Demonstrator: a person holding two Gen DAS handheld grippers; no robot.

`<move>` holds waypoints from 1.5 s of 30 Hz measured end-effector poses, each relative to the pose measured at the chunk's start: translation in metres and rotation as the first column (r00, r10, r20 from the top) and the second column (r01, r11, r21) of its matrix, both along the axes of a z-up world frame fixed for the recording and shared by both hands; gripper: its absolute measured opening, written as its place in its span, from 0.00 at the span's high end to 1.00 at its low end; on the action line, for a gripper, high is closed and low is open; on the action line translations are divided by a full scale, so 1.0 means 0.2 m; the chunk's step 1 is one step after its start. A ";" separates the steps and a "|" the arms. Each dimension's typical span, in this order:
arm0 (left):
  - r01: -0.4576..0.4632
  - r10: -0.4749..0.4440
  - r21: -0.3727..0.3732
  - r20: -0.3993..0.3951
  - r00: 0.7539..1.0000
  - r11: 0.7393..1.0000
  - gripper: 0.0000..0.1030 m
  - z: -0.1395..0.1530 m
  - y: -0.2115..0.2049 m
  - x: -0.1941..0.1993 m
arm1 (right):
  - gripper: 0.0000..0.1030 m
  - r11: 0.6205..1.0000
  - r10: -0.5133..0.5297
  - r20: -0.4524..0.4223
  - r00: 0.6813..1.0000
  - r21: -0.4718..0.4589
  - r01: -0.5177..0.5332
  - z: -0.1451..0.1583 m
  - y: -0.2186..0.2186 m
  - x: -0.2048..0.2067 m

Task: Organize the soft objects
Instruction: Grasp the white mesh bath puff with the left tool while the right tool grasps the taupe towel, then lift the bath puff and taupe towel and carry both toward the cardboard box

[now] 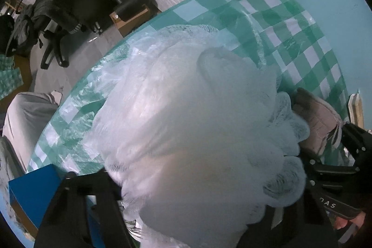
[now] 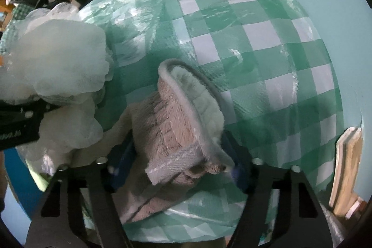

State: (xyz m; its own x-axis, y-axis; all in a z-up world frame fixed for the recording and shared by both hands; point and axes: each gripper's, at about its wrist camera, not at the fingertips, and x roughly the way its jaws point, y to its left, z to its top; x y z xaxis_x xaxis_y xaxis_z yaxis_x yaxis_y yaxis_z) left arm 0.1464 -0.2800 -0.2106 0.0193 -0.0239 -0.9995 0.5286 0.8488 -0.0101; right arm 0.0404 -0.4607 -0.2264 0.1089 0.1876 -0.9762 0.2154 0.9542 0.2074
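Observation:
A big white mesh bath pouf fills the left wrist view, and my left gripper is shut on it; the pouf hides the fingertips. In the right wrist view the same pouf bulges at the left around the black left gripper. A grey plush slipper with pale fleece lining lies on the green-and-white checked tablecloth. My right gripper is shut on its heel end, blue pads against both sides. The slipper and right gripper also show beside the pouf.
A blue box stands at the table's near left. A pale wooden board lies at the cloth's right edge. Beyond the table are an office chair, a cardboard box and a person's grey trouser leg.

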 end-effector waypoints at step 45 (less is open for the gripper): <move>-0.119 0.176 -0.270 0.197 0.965 0.955 0.51 0.75 0.35 -0.23 | 0.66 0.967 0.239 0.245 0.940 -0.144 -0.209 0.81 0.07 0.06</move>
State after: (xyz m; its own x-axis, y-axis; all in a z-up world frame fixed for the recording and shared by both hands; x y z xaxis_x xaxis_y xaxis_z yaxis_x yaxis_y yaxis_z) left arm 0.0999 -0.2100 -0.0598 0.2569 -0.2568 -0.9317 0.4115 0.9014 -0.1350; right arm 0.0528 -0.4463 -0.0635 0.3278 0.1249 -0.9365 -0.0531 0.9921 0.1138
